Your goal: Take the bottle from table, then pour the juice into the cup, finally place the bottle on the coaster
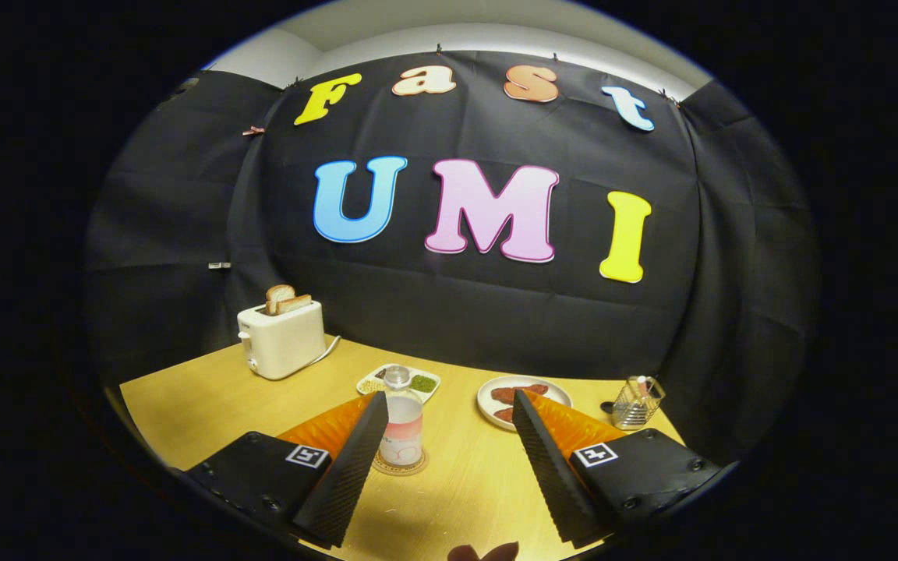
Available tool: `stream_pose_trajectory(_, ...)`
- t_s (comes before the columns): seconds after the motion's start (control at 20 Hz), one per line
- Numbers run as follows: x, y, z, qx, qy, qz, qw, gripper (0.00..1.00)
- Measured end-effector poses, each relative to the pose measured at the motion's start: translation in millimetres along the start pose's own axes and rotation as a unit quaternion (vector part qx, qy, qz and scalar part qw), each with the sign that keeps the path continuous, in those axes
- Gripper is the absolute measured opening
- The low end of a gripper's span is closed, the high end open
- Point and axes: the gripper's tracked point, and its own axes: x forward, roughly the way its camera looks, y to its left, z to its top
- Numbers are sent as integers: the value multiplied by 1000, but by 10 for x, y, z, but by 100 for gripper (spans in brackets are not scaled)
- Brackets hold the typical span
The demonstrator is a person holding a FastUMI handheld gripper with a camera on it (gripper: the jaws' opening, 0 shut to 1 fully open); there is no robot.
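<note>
While your gripper (449,405) holds its fingers wide apart over the table (207,405), the bottle (401,425) stands upright on the coaster (400,466), just beside the left finger; the cup (637,402) stands beyond the right finger, near the plate (488,393).

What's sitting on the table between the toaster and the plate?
In the gripper view, a small divided dish lies between the toaster and the plate. The bottle stands just nearer, on its coaster, beside the open gripper.
</note>
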Motion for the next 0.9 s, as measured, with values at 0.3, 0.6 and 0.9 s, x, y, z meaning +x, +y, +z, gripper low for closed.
stream_pose_trajectory(0.3,-353,-224,490,-20,-31,-15,999,98)
stream_pose_trajectory(0.6,-692,-327,716,-28,-54,-12,998,97)
stream_pose_trajectory(0.9,-916,-494,744,-31,-58,-11,998,97)
